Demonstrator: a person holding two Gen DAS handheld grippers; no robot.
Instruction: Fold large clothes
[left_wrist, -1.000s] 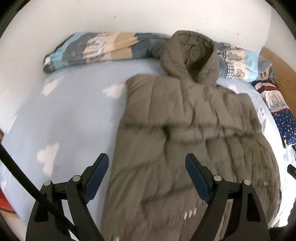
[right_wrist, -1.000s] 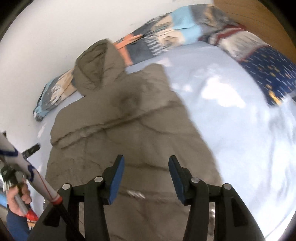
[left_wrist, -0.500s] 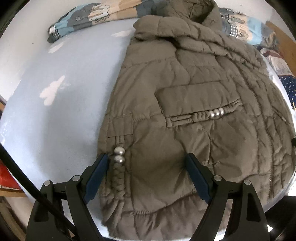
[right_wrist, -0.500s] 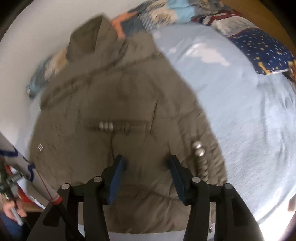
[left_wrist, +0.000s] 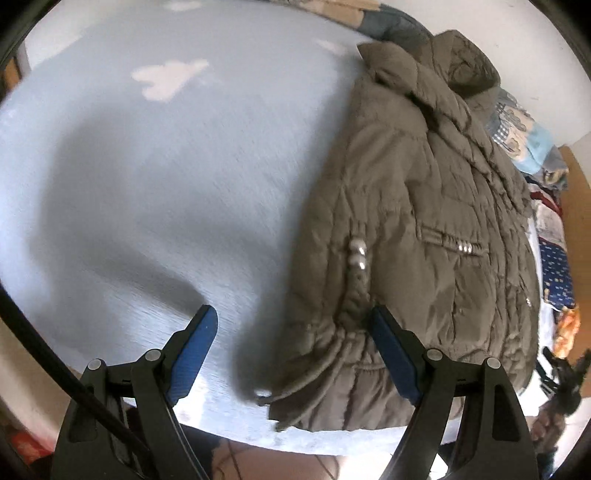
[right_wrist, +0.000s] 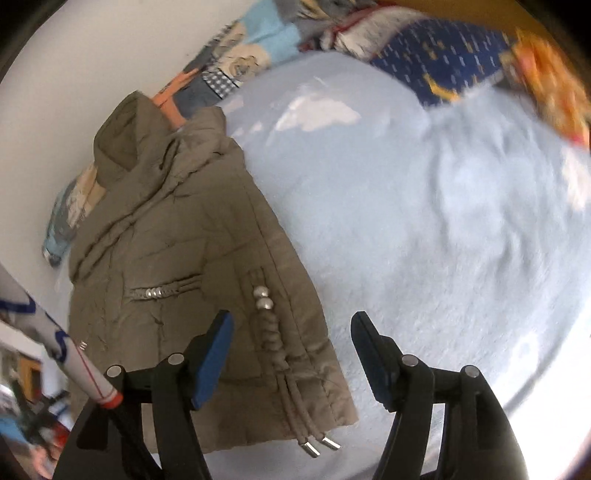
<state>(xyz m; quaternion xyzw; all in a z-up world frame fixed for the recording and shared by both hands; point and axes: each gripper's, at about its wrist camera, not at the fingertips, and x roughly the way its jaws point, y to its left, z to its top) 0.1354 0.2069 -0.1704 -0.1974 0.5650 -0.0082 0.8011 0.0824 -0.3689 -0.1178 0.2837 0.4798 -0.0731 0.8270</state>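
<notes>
Orange bedding (right_wrist: 554, 85) blurred (pattern unreadable), edge-cropped

Cloud-print blue bed (left_wrist: 155, 177) against white wall (right_wrist: 92, 62)

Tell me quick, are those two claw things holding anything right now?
Left gripper: open, holding nothing.
Right gripper: open, holding nothing.

One jacket (left_wrist: 424, 229) (two tongs (left_wrist: 291, 354))
</notes>
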